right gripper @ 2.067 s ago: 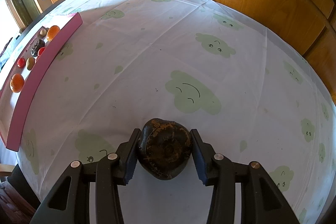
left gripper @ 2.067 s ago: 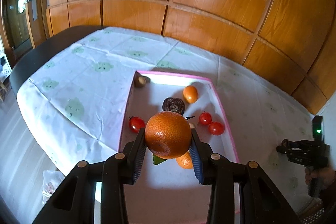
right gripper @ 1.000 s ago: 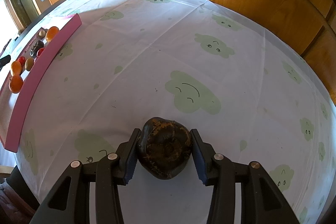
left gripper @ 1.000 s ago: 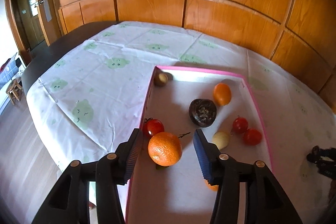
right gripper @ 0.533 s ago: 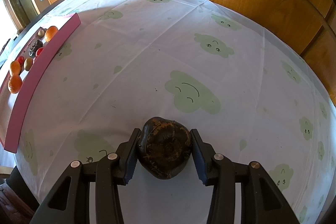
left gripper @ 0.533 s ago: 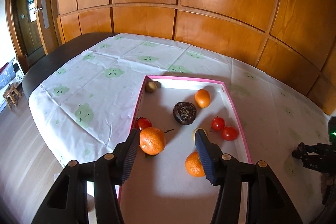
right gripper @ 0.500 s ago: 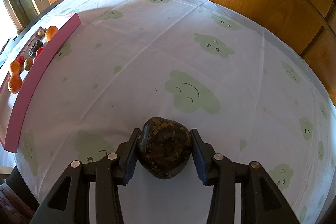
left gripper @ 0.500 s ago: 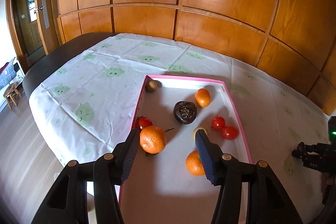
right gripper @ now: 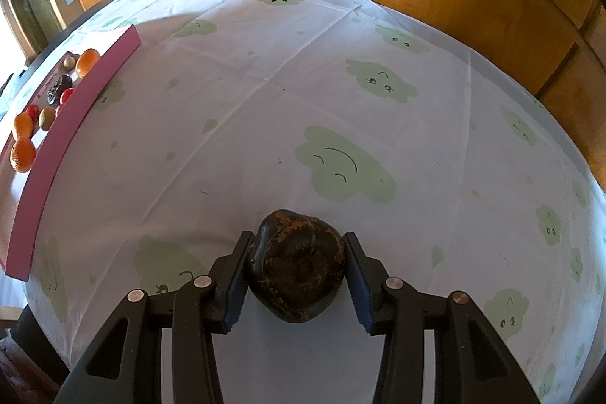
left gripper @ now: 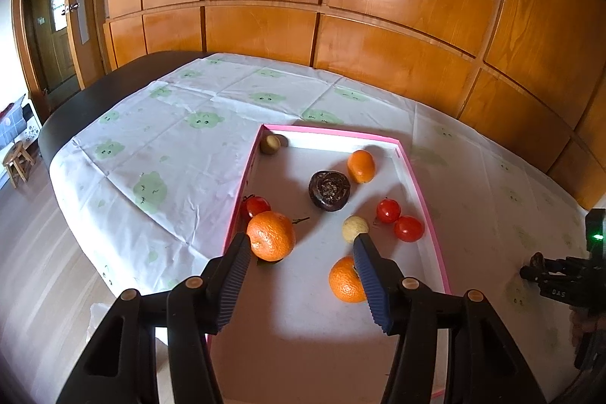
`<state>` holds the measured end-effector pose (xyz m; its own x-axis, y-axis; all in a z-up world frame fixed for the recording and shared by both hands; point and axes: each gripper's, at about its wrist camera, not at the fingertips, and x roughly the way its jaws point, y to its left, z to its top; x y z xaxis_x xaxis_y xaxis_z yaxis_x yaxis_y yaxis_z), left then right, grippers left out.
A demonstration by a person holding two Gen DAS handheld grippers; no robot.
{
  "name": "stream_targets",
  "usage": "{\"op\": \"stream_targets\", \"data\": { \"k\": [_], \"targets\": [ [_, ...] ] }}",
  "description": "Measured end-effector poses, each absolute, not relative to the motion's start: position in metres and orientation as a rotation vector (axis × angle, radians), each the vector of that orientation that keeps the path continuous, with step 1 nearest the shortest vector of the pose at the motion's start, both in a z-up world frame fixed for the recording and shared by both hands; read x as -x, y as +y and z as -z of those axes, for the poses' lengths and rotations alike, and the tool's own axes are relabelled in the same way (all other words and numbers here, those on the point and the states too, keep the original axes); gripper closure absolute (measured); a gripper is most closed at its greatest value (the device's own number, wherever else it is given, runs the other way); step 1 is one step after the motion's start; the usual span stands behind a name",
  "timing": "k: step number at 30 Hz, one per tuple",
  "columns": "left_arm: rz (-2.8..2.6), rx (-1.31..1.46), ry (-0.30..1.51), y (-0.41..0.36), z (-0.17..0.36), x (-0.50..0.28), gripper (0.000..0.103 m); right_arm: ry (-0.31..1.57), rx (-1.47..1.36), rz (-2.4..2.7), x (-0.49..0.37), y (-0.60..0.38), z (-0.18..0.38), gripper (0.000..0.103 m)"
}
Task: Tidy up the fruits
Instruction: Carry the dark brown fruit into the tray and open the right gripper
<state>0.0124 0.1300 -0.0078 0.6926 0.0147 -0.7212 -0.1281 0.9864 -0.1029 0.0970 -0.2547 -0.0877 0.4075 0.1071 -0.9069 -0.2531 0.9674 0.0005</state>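
My left gripper [left gripper: 301,239] hovers open over the near part of a pink-rimmed tray [left gripper: 420,192], nothing between its fingers. A large orange [left gripper: 270,240] lies in the tray just beyond the left finger. A second orange [left gripper: 345,279] sits partly behind the right finger. Further in are a third orange [left gripper: 361,166], a dark wrinkled fruit [left gripper: 328,191], two red tomatoes [left gripper: 388,210] and a pale round fruit [left gripper: 355,228]. My right gripper [right gripper: 297,239] is shut on another dark wrinkled fruit [right gripper: 297,275] on the cloth, far right of the tray [right gripper: 75,108].
A white tablecloth [right gripper: 341,101] with green cloud faces covers the table. Wooden wall panels [left gripper: 341,25] run behind it. The table's left edge drops to the floor, where a small stool [left gripper: 17,161] stands. A third tomato [left gripper: 256,206] and a brownish fruit [left gripper: 270,144] lie along the tray's left wall.
My left gripper let go of the large orange, which now lies in the tray, then opened wider and drew back and up. My right gripper kept still with the dark fruit.
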Motion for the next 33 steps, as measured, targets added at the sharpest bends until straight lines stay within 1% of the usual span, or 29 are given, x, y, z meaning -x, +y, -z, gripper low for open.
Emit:
{"op": "stream_targets", "data": {
  "k": [12, 21, 26, 33],
  "targets": [
    [-0.090, 0.162, 0.798, 0.137, 0.011, -0.010, 0.046, 1.148, 0.157, -0.190, -0.089, -0.246, 0.085, 0.057],
    [-0.087, 0.161, 0.797, 0.137, 0.011, -0.008, 0.046, 1.183, 0.141, -0.265, -0.080, -0.228, 0.079, 0.057],
    [-0.091, 0.158, 0.794, 0.138, 0.011, -0.007, 0.046, 1.157, 0.124, -0.366, -0.071, -0.197, 0.064, 0.057],
    [-0.092, 0.155, 0.792, 0.139, 0.010, -0.007, 0.045, 1.052, 0.141, -0.546, -0.061, -0.128, 0.022, 0.057]
  ]
}}
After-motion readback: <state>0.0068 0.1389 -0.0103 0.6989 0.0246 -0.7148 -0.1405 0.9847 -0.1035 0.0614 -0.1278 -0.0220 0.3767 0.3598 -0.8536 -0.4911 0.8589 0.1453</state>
